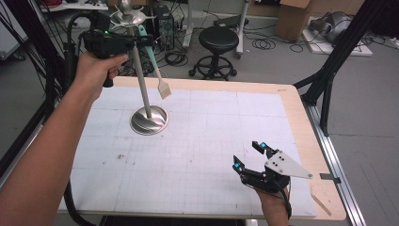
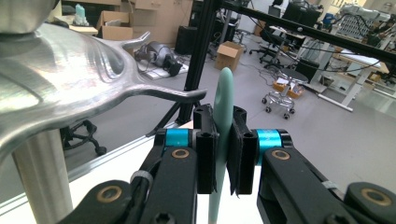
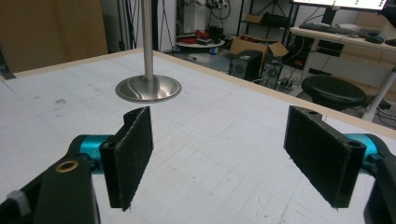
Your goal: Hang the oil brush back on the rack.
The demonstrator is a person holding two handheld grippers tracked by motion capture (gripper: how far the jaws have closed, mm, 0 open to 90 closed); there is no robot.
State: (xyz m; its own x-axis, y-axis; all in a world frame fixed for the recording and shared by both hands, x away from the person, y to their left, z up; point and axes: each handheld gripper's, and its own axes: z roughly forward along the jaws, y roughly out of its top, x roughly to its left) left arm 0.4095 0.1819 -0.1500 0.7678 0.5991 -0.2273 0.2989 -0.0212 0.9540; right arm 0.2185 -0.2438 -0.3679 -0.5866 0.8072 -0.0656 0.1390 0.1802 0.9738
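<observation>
One mint-green spatula [image 1: 154,70] hangs in the air above the far left part of the table [image 1: 291,122]. Its long axis runs steeply, tilted a little: the handle end points up and toward the far side, and the flat, pale blade points down toward the table, clear of the surface. The left claw [image 1: 139,41], held high in a person's left hand [image 1: 96,70], is clamped narrow on the spatula's handle; seen from the left gripper view, the green handle [image 2: 222,116] stands upright between the two black pads, with its rounded tip rising above them.

Just beside the spatula stands one metal stand [image 1: 146,94], a thin upright pole on a round base with curved hooks at the top. The spatula's upper end is near those hooks; whether it touches them cannot be told.

The right claw [image 1: 249,154] rests low at the near right of the table, its pads spread wide with nothing between them.
</observation>
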